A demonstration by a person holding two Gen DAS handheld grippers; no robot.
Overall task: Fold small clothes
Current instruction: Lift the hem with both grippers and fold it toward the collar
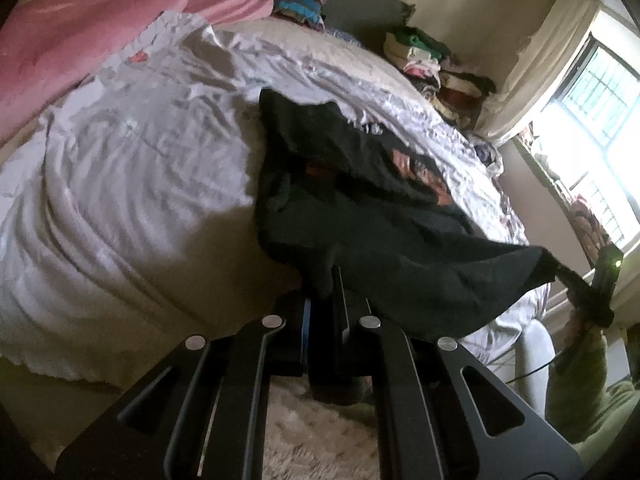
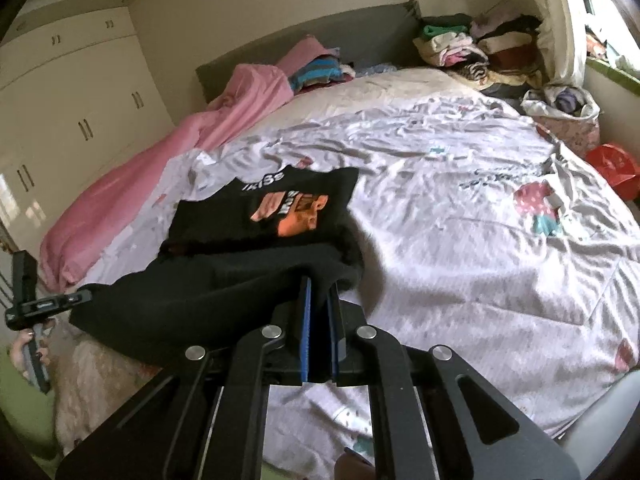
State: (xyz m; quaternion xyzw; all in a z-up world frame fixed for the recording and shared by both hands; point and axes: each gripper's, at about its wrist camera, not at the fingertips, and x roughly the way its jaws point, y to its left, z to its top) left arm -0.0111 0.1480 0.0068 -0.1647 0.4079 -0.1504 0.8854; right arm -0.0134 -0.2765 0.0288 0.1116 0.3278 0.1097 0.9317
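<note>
black cotton, a small t-shirt (image 2: pixel 256 248) with an orange print, lies left of centre in my right view, its near hem lifted off the white sheet (image 2: pixel 460 240). my right gripper (image 2: pixel 320 304) is clenched on one corner of that hem, my left gripper (image 1: pixel 324 280) on the other, the cloth stretched between them. a pink blanket (image 1: pixel 80 40) fills the upper left of the left view; folded clothes (image 2: pixel 472 48) sit upper right.
</note>
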